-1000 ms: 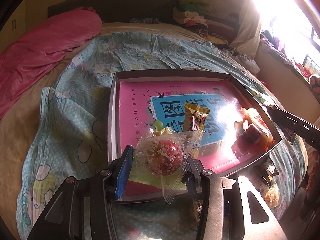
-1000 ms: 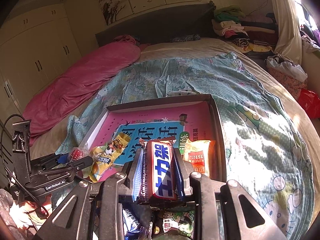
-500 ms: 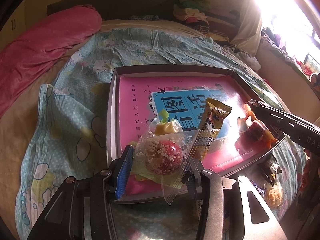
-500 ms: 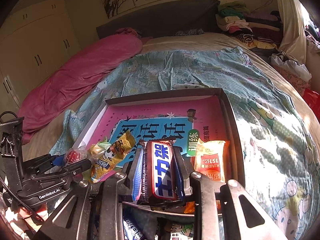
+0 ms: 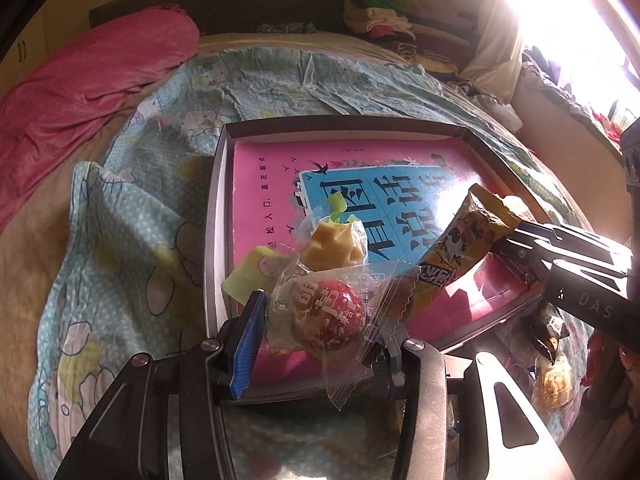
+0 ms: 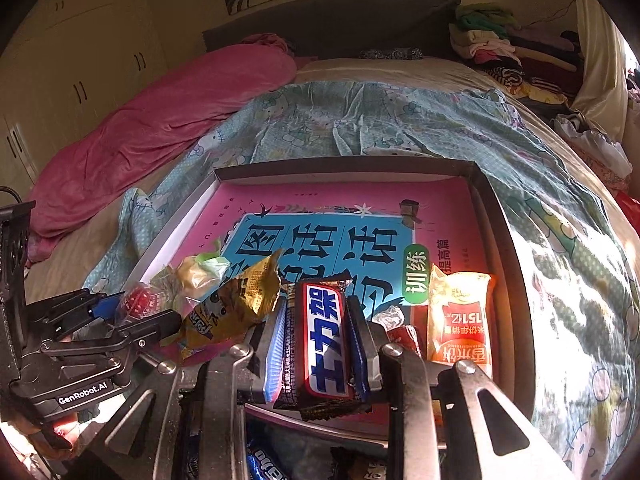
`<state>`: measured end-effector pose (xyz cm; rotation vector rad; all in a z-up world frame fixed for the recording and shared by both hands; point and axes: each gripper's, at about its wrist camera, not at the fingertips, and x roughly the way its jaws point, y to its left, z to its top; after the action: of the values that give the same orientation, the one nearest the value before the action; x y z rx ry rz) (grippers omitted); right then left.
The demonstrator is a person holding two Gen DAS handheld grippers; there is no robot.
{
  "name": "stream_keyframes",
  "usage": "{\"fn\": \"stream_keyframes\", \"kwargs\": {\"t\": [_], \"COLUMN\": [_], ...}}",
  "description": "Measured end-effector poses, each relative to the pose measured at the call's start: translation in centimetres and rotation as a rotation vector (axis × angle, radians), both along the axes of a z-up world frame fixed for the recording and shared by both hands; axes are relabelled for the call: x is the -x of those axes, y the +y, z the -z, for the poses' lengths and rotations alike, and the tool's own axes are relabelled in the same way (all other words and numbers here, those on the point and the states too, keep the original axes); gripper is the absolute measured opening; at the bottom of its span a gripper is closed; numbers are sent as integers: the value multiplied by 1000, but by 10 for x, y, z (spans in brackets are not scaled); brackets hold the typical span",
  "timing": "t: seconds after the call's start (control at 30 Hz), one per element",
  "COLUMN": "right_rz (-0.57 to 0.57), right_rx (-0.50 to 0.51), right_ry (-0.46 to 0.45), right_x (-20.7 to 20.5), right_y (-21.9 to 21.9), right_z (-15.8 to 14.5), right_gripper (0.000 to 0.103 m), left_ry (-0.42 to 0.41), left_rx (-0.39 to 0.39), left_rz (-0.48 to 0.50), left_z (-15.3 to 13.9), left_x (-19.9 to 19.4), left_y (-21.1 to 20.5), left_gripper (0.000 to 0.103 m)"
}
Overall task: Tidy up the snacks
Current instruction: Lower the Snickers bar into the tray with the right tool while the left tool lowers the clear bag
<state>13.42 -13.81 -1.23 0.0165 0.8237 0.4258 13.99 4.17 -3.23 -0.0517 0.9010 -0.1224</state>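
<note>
A shallow grey box (image 5: 352,124) with a pink and blue printed floor lies on the bed. My left gripper (image 5: 320,320) is shut on a red candy ball in a clear wrapper (image 5: 326,314), over the box's near left corner. A yellow sweet in a clear wrapper (image 5: 334,242) and a gold snack packet (image 5: 460,248) lie just beyond it. My right gripper (image 6: 318,336) is shut on a chocolate bar (image 6: 324,340) over the box's near edge. An orange and white packet (image 6: 460,316) lies in the box to its right. The left gripper also shows in the right wrist view (image 6: 120,312).
A pink duvet (image 6: 152,140) lies at the left of the bed. A blue cartoon sheet (image 5: 160,184) surrounds the box. Loose snacks (image 5: 552,360) lie on the sheet by the box's near right corner. Folded clothes (image 6: 492,44) are stacked at the back right.
Both grippers have moved forward over the box with their snacks still held. The gold packet now lies tilted, up against my right gripper.
</note>
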Motion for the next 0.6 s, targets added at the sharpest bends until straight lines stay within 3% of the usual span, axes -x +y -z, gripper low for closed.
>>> {"fn": "stream_keyframes", "kwargs": {"t": [0.6], "right_rz": [-7], "right_rx": [21], "right_ry": [16], "right_x": [-3], "right_y": [4], "right_z": [11], "right_gripper": [29], "left_ry": [-1], "left_rx": [1], "left_rz": [14], "left_z": [1], "left_x": [-1], "left_y": [-3], "left_gripper": [49]}}
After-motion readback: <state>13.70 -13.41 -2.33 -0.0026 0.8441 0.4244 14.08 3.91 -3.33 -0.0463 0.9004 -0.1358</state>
